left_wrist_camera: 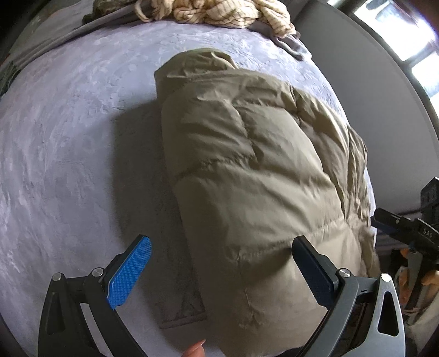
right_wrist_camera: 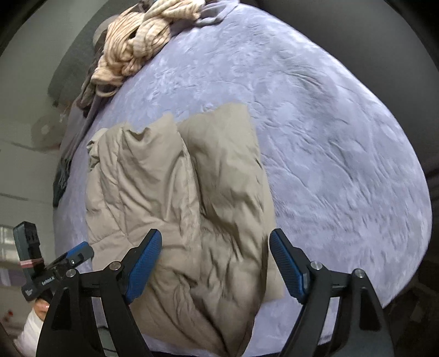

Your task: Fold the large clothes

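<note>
A khaki puffer jacket (left_wrist_camera: 260, 170) lies folded lengthwise on the lavender bedspread (left_wrist_camera: 68, 137), its collar end pointing away from me. My left gripper (left_wrist_camera: 222, 266) hangs open over the jacket's near left edge, one blue pad (left_wrist_camera: 131, 272) above the bedspread and the other above the padding, with nothing pinched. In the right wrist view the jacket (right_wrist_camera: 178, 197) shows two padded halves side by side. My right gripper (right_wrist_camera: 216, 263) stands open just above its near end, pads clear of the fabric. The right gripper (left_wrist_camera: 406, 230) also shows at the left wrist view's right edge.
A crumpled cream striped garment (left_wrist_camera: 219, 11) (right_wrist_camera: 137, 49) is heaped at the far end of the bed on grey cloth (left_wrist_camera: 290, 44). A bright window (left_wrist_camera: 411, 41) is at the right. A person's fingertip (left_wrist_camera: 194, 350) shows at the bottom. Bedspread (right_wrist_camera: 329, 137) stretches wide beside the jacket.
</note>
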A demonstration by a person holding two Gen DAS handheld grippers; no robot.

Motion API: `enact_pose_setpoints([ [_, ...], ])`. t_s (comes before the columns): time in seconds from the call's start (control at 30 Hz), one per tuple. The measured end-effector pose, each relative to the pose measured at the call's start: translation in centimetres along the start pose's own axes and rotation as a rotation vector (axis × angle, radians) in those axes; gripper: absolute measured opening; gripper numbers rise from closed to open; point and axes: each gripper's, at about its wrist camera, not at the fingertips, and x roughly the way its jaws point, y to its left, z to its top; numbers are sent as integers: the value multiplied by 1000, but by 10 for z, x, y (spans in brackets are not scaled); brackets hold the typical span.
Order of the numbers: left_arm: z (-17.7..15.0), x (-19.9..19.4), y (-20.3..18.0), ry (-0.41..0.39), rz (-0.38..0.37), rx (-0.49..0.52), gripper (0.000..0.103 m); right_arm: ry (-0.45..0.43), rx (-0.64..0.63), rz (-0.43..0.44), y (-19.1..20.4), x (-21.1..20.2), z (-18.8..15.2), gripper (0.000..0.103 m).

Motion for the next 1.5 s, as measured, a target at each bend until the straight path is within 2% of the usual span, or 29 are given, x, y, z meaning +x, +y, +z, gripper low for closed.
enact_pose_setpoints([
  [0.07, 4, 4, 4, 8, -30, -27, 103, 30, -28, 39, 1, 5, 11, 87],
  [0.1, 8, 8, 7, 19, -61, -41, 103, 54, -39, 74, 3, 8, 16, 102],
  [0.2, 16, 22, 12, 45, -133, -61, 103, 113, -73, 164, 10, 15, 25, 103],
  [0.23, 19, 29, 15, 56, -169, -69, 103, 136, -102, 158, 13, 20, 29, 103],
  [0.33, 25, 49, 25, 83, -263, -102, 103, 185, -181, 44, 15, 39, 38, 103],
  [0.43, 30, 68, 41, 105, -345, -164, 103, 246, -174, 39, -3, 63, 49, 103],
  [0.5, 32, 79, 49, 118, -396, -195, 103, 294, -134, 98, -16, 79, 56, 103],
  [0.6, 32, 98, 58, 155, -502, -248, 103, 343, -81, 261, -27, 97, 67, 103],
  [0.67, 31, 109, 57, 178, -547, -280, 103, 367, -61, 362, -29, 110, 75, 103],
  [0.77, 34, 116, 47, 186, -539, -278, 103, 382, -50, 418, -26, 127, 85, 103],
  [0.93, 37, 114, 37, 166, -476, -263, 103, 399, -38, 420, -15, 148, 90, 103],
  [1.0, 37, 106, 29, 135, -444, -228, 97, 401, -13, 419, -17, 147, 92, 102],
  [1.07, 39, 97, 26, 111, -435, -219, 89, 401, 22, 418, -16, 145, 94, 92],
  [1.13, 42, 88, 25, 97, -443, -210, 83, 397, 49, 448, -15, 140, 99, 68],
  [1.23, 50, 75, 24, 75, -465, -172, 80, 364, 43, 474, 0, 128, 105, 50],
  [1.37, 72, 52, 37, 30, -491, -128, 80, 308, 10, 476, 30, 113, 111, 46],
  [1.5, 112, 30, 67, -21, -484, -108, 80, 240, -5, 500, 73, 109, 129, 46],
])
